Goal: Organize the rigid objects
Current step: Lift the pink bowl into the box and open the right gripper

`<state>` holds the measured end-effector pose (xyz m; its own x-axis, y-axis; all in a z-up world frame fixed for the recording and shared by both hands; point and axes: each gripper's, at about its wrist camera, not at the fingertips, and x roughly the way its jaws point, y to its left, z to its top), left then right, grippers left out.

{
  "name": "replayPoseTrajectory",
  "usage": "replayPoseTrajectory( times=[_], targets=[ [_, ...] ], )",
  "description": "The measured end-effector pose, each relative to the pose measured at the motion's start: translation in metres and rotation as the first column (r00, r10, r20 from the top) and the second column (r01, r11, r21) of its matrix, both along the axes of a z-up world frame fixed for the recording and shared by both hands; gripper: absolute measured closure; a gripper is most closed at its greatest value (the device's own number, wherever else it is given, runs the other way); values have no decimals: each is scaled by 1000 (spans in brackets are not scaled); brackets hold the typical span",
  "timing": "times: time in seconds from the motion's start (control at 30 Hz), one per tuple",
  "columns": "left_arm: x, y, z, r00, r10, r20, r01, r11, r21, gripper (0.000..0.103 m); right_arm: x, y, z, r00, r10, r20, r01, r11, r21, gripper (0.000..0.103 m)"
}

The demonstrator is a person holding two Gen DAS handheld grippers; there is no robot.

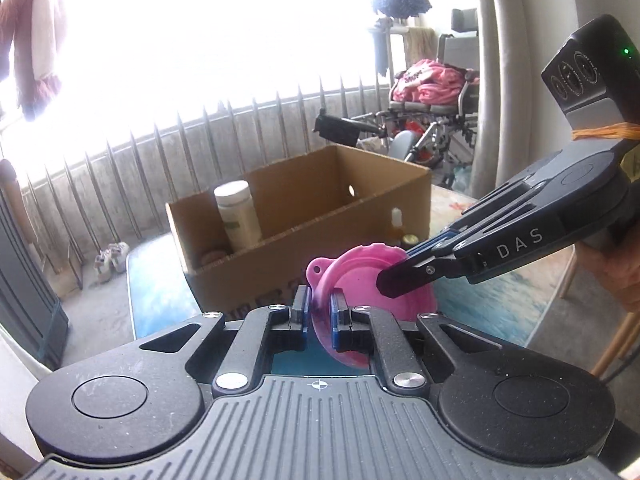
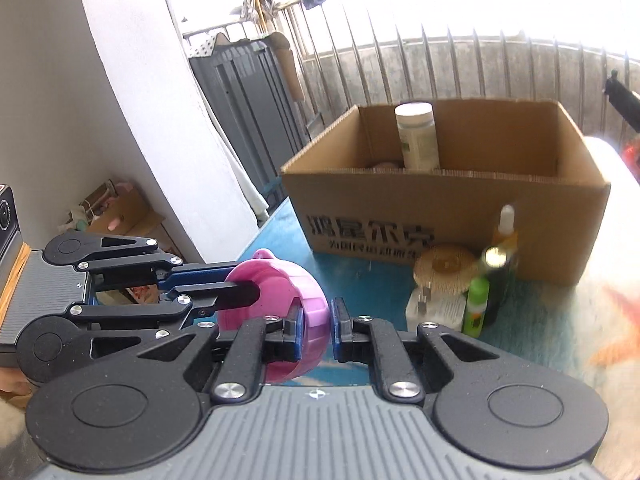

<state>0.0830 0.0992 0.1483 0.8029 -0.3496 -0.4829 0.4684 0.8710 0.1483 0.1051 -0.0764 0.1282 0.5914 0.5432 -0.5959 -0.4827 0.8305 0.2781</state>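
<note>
Both the left gripper (image 1: 319, 310) and right gripper (image 2: 316, 322) pinch 1 pink round plastic lid (image 1: 360, 280); carry it level into the open brown cardboard box (image 1: 320, 216), upper centre.

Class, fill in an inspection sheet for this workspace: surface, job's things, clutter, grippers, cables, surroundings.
Surface: blue tabletop.
Job's things: pink lid held above the table; cardboard box holds a white bottle.
Clutter: small bottles and a round brush stand before the box.
Grippers: left gripper and right gripper both shut on the lid's rim.
Cables: nothing seen.
Surroundings: balcony railing, wheelchair, grey cabinet.
</note>
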Motion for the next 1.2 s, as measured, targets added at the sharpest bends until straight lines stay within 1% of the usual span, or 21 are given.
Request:
replayPoseTrajectory(
  times=[0.03, 0.1, 0.17, 0.23, 0.33, 0.43, 0.5, 0.57, 0.67, 0.7, 0.73, 0.83, 0.9, 0.93, 0.97, 1.0, 1.03, 1.07, 1.13, 1.17, 1.2],
  targets=[
    [15, 2, 9, 1000, 13, 11, -13, 1000, -4, 95, 11, 3, 12, 1000, 0, 14, 0, 1000, 3, 88],
    [45, 1, 21, 1000, 23, 8, -23, 999, 28, 95, 36, 10, 32, 1000, 1, 27, -2, 1000, 8, 88],
    [78, -5, 27, 1000, 25, 1, -25, 995, 97, 94, 67, 23, 47, 1000, -2, 17, 2, 1000, -3, 88],
    [109, -9, 26, 999, 35, -17, -32, 987, 155, 94, 100, 39, 53, 1000, 6, -6, -6, 999, -47, 87],
    [156, -10, 18, 996, 55, -73, -39, 978, 203, 94, 154, 56, 48, 997, 9, -81, -15, 997, -73, 86],
    [201, -16, 6, 988, 45, -145, -4, 962, 274, 94, 203, 69, 33, 985, 8, -173, -25, 995, -95, 85],
    [222, -19, -6, 977, 42, -211, 35, 937, 348, 94, 228, 77, 20, 980, -2, -198, -27, 989, -144, 87],
    [237, -24, -19, 964, 49, -261, 61, 916, 396, 95, 249, 83, 6, 971, 7, -238, -51, 982, -180, 87],
    [251, -22, -36, 926, 52, -374, 128, 888, 441, 95, 275, 87, -20, 937, 2, -350, -73, 979, -188, 88],
    [254, -24, -41, 917, 61, -394, 138, 878, 458, 95, 280, 88, -29, 923, 12, -385, -94, 976, -195, 88],
    [254, -27, -47, 918, 73, -390, 141, 859, 492, 95, 284, 89, -35, 912, 19, -410, -107, 975, -194, 88],
    [251, -37, -55, 914, 61, -400, 213, 768, 604, 95, 294, 95, -53, 872, 27, -490, -150, 965, -215, 86],
    [252, -36, -53, 905, 58, -421, 237, 754, 612, 94, 297, 99, -55, 860, 43, -508, -178, 959, -221, 85],
    [252, -36, -53, 900, 69, -431, 241, 744, 623, 95, 298, 100, -55, 862, 52, -505, -188, 957, -222, 80],
    [252, -36, -54, 896, 82, -437, 244, 733, 635, 94, 300, 99, -54, 866, 50, -498, -187, 955, -231, 65],
    [251, -36, -55, 900, 83, -428, 241, 723, 648, 94, 301, 98, -53, 877, 42, -479, -185, 949, -255, 57],
    [249, -37, -56, 910, 85, -405, 227, 717, 659, 94, 301, 97, -52, 888, 38, -458, -181, 945, -272, 47],
    [248, -37, -55, 915, 89, -394, 215, 718, 662, 94, 301, 96, -51, 895, 35, -444, -177, 943, -282, 48],
    [245, -34, -50, 919, 86, -384, 197, 744, 638, 94, 301, 94, -52, 893, 41, -449, -186, 941, -284, 51],
    [245, -33, -47, 922, 90, -377, 183, 756, 628, 94, 300, 94, -54, 886, 53, -460, -199, 941, -275, 58],
    [243, -31, -45, 925, 90, -369, 174, 764, 621, 94, 299, 95, -55, 878, 65, -473, -214, 939, -268, 62]
  ],
)
